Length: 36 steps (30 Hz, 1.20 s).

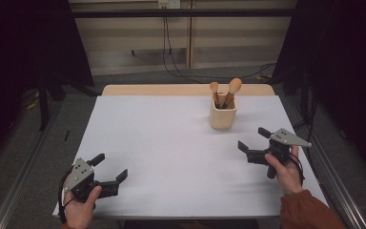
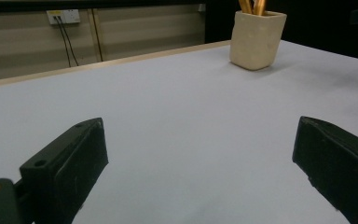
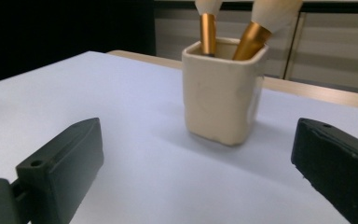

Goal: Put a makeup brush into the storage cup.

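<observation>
Standing far right on the white table: 1 cream cup w/ 2 brushes inside, bristles up. Your right gripper sits near it, jaws spread, holding nothing. Your left gripper is well apart at near-left, jaws spread too.

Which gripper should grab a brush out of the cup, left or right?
Probably the right gripper: it sits open close beside the cup holding two brushes. The left gripper is far across the table.
</observation>
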Available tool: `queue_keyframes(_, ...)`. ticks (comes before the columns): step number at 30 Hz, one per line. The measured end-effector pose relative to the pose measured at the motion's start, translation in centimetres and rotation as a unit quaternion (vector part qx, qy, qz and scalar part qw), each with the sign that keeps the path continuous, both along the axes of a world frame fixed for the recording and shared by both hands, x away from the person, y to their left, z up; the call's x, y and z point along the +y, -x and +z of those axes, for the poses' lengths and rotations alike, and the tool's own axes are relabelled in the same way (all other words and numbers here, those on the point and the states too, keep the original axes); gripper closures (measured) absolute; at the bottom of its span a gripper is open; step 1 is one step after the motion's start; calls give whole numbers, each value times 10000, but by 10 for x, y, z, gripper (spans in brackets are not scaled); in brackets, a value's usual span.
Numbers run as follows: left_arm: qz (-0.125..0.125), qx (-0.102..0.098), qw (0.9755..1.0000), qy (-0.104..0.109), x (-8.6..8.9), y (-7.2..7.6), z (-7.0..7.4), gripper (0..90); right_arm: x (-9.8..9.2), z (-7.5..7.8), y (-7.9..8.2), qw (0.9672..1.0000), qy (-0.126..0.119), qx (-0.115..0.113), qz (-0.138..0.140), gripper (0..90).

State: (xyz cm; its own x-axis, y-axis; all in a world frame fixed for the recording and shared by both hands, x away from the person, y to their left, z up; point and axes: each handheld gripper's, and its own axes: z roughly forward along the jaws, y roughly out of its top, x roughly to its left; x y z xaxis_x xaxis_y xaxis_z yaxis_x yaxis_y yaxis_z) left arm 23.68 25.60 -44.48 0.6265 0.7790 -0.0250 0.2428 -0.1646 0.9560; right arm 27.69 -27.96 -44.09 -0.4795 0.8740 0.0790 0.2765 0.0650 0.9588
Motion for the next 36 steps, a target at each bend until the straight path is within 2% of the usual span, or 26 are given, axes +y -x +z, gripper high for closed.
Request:
queue_keyframes(7, 46, 46, 10000, 73, 0, 2, 0, 29, -9, -4, 25, 9998, 118, 52, -133, 20)
queue_keyframes(10, 60, 36, 10000, 57, 0, 1, 0, 26, -15, -6, 31, 9994, 195, 164, -224, 8)
queue_keyframes(13, 89, 39, 9999, 86, 2, 1, 0, 25, -22, -9, 39, 9993, 165, 219, -252, 8)
queue_keyframes(21, 93, 69, 9999, 98, 2, 1, -1, 25, -30, -12, 54, 9992, 99, 155, -366, 3)
queue_keyframes(25, 82, 61, 9999, 87, 2, 1, -1, 25, -34, -14, 61, 9991, 44, 216, -372, 1)
queue_keyframes(28, 74, 94, 9999, 87, 1, 0, -1, 25, -37, -14, 67, 9990, 64, 156, -419, 1)
queue_keyframes(34, 31, 99, 9999, 50, 0, -1, -2, 25, -44, -14, 77, 9983, -91, 157, -552, 0)
queue_keyframes(36, 62, 160, 9998, 73, 0, -1, -3, 25, -43, -13, 77, 9984, -71, 55, -564, 0)
